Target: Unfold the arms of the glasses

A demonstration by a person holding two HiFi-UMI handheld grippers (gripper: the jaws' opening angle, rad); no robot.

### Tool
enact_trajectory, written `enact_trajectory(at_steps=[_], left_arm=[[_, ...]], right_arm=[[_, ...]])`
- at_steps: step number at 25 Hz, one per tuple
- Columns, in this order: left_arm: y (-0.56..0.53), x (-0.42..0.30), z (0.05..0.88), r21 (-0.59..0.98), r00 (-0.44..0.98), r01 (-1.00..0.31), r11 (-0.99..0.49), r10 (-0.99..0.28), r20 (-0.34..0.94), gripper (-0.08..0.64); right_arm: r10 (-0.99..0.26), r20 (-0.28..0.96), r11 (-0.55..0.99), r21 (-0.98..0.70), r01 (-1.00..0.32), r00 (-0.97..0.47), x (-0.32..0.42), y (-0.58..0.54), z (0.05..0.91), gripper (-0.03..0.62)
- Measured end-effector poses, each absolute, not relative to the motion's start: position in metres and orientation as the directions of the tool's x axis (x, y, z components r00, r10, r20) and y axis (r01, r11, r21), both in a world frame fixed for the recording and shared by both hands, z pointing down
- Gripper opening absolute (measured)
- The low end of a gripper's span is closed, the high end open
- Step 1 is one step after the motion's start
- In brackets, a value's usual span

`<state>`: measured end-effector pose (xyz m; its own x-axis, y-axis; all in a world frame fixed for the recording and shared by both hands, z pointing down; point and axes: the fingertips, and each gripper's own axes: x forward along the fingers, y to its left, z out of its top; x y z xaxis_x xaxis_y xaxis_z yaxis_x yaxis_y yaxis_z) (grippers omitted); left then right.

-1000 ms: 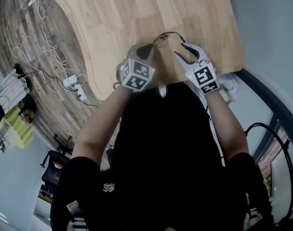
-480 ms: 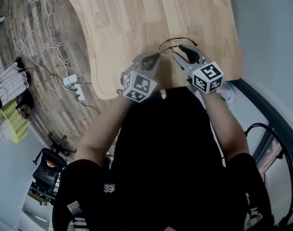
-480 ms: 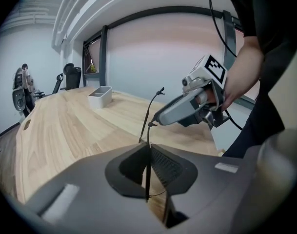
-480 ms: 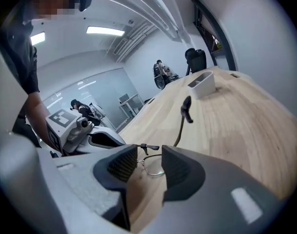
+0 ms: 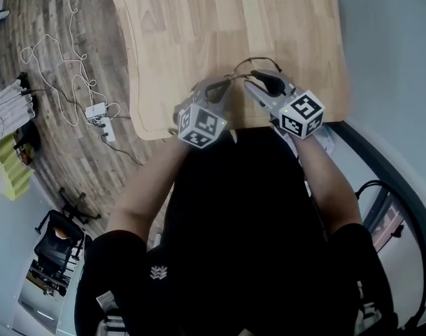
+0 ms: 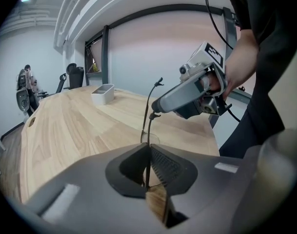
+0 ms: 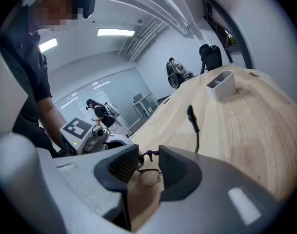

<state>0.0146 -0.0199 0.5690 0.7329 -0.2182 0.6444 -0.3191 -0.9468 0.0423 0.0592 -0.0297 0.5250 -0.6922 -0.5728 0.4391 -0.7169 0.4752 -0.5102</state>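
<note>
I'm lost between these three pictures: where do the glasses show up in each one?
Head view: glasses at centre, over the wooden table, close to its near edge.
Left gripper view: glasses at centre, pinched in the left gripper, one arm sticking up.
Right gripper view: low centre, a lens seen between the closing jaws of the right gripper, not gripped.
Shared landmark: the wooden table.

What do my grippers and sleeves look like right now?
The left gripper and right gripper are grey with dark ribbed pads; each carries a cube of black-and-white square markers. The top is black, short-sleeved.
</note>
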Motion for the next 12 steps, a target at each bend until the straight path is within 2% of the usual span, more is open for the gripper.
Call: enact_trajectory(at_steps=[12], left_arm=[[-0.010, -0.003, 0.554, -0.012, 0.718, -0.388, -0.921, -0.311, 0.623, 0.041]], right_arm=[[-0.507, 0.378, 0.598, -0.492, -0.632, -0.774, 0.026, -0.021, 0.489, 0.132]])
